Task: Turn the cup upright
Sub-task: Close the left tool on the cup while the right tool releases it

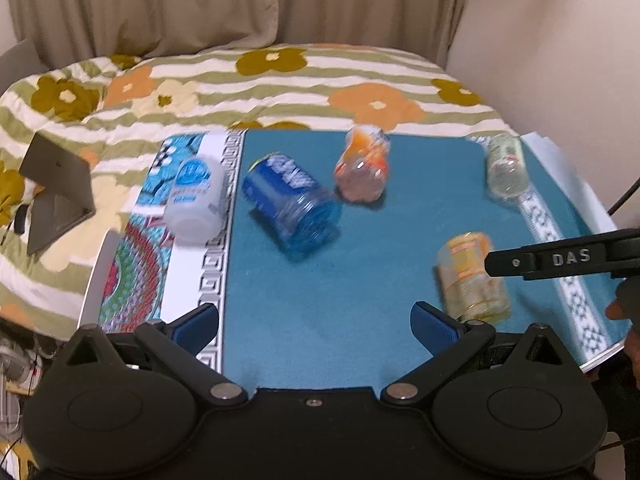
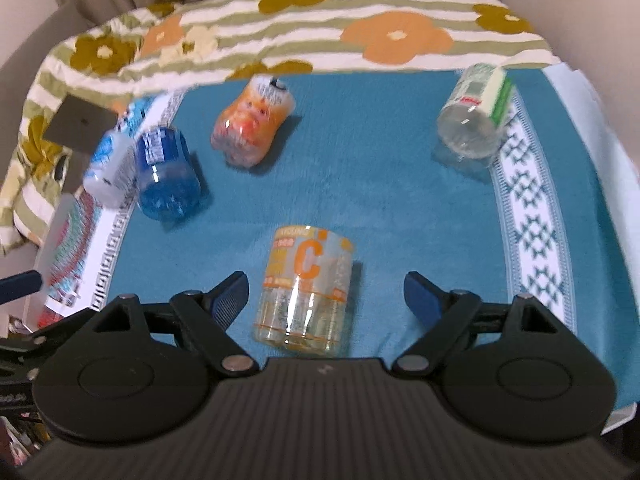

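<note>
Right gripper (image 2: 324, 296) spread wide, yellow cup (image 2: 306, 286) on its side between the fingers. Left gripper (image 1: 314, 328) wide, idle. Best close squarely across the cup's body, then tip upright.

Teal cloth (image 2: 360, 184) with white patterned border, yellow-orange printed cup (image 2: 306, 288), blue cup (image 2: 166, 170), floral striped quilt (image 2: 280, 24).

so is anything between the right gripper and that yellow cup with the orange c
Nothing visible. The right gripper is open, and the yellow cup with the orange C lies directly ahead between its fingers on the teal mat. The blue cup and orange cup lie farther off, out of the path.
</note>
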Motion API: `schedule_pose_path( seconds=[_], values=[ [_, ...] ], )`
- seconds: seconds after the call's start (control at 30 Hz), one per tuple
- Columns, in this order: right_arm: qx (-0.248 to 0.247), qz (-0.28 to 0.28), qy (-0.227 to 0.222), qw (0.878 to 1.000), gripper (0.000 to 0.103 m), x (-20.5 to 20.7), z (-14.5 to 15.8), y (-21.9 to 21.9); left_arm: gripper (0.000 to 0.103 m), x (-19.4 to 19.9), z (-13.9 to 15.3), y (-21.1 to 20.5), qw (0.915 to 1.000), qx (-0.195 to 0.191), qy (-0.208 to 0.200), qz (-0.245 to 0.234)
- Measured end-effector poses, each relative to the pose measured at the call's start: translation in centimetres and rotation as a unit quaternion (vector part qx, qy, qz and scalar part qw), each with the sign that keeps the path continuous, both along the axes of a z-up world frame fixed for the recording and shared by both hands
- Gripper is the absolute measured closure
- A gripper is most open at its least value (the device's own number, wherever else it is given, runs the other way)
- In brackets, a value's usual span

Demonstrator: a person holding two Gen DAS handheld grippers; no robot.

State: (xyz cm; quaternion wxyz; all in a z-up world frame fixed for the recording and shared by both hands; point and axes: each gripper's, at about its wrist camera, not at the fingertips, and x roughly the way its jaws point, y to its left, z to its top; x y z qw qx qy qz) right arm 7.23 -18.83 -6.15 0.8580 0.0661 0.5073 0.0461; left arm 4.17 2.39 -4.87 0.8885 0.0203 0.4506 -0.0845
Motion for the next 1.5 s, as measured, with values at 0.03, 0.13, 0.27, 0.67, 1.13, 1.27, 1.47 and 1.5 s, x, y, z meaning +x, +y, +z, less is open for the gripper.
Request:
schedule_pose_path(
  seconds=[0.03, 0.13, 0.27, 0.67, 1.13, 1.27, 1.47, 1.5],
  values=[
    [0.006, -0.006, -0.006, 1.000, 0.003, -0.4, 0.6, -0.5, 0.000, 0.1, 0.3, -0.3, 1.0000, -0.002, -0.004, -0.005],
    [0.020, -0.028, -0.018, 0.999, 0.000, -1.3, 2.0, -2.5, 0.000, 1.0, 1.4, -1.9, 0.9996, -0.006, -0.003, -0.026],
    [-0.004, -0.051, -0.046, 0.998, 0.000, -2.6, 2.9, -5.1, 0.000, 2.7, 2.0, -4.6, 0.9986, -0.007, 0.022, -0.047],
    [-0.005, -0.045, 0.010, 0.999, 0.000, -3.3, -0.7, -13.3, 0.005, 9.3, -1.5, -12.8, 0.9839, 0.001, 0.171, -0.052],
    [0.048, -0.010, 0.039, 0.998, 0.000, -2.1, -4.8, -17.2, 0.022, 13.9, -6.3, -17.8, 0.9599, 0.053, 0.270, -0.051],
    [0.056, -0.005, 0.042, 0.998, 0.000, -1.6, -5.2, -17.4, 0.037, 14.5, -7.3, -17.8, 0.9529, 0.054, 0.295, -0.044],
    [0.065, -0.005, 0.042, 0.997, 0.000, -1.4, -5.3, -17.6, 0.041, 14.4, -7.2, -17.7, 0.9547, 0.046, 0.290, -0.046],
    [0.065, -0.006, 0.042, 0.997, 0.000, -1.4, -5.3, -17.7, 0.042, 14.3, -7.1, -17.7, 0.9552, 0.045, 0.289, -0.047]
  ],
)
